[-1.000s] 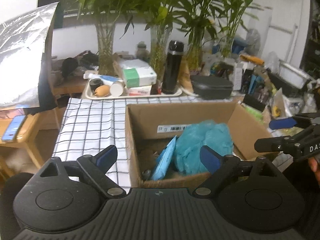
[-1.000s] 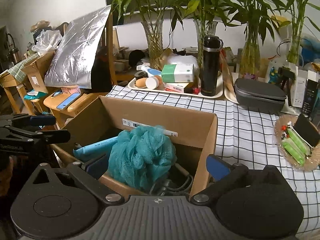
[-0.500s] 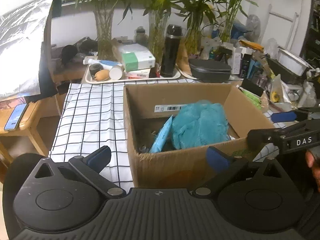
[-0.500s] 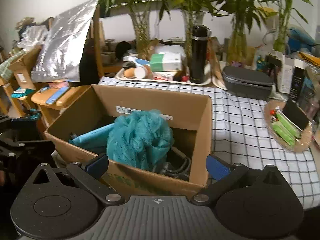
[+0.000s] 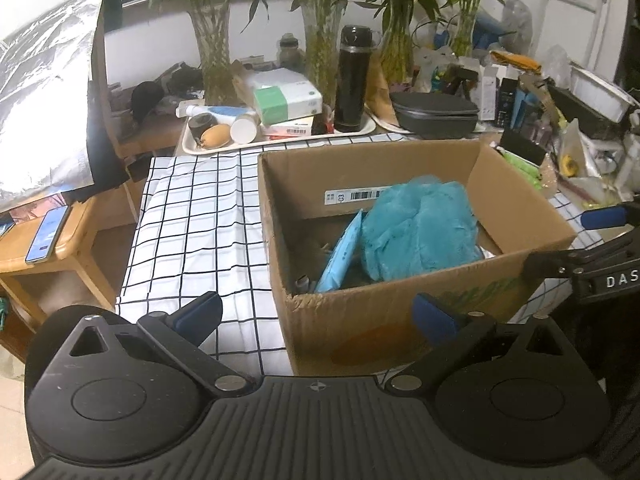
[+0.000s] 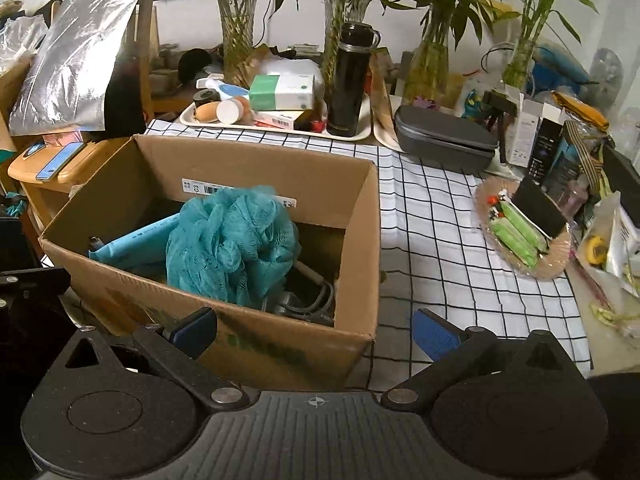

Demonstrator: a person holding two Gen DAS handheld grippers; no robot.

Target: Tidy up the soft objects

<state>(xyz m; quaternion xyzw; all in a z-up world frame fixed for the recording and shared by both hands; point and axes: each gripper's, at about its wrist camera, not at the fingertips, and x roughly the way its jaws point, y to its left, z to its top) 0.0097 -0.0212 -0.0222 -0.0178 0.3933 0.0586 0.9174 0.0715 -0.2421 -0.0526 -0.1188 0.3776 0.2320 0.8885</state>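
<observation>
An open cardboard box [image 5: 400, 316] stands on the checked tablecloth; it also shows in the right wrist view [image 6: 256, 344]. Inside lie a teal mesh bath sponge [image 5: 416, 228] [image 6: 232, 240], a light blue flat packet [image 5: 340, 252] [image 6: 132, 240] and dark cables [image 6: 308, 300]. My left gripper [image 5: 316, 316] is open and empty, in front of the box's near left corner. My right gripper [image 6: 316, 332] is open and empty, in front of the box's near right corner; it also shows at the right edge of the left wrist view [image 5: 592, 248].
Behind the box stands a white tray [image 5: 280, 136] with a black flask [image 5: 352, 80], a tissue box [image 5: 288, 96] and small items, and a grey case [image 6: 444, 140]. A woven dish with green packets [image 6: 520, 236] is on the right. A wooden stool with a phone [image 5: 46, 234] is on the left.
Both grippers have pulled back and up from the box, so the whole box now shows below them. The sponge stays in the box. Both stay open.
</observation>
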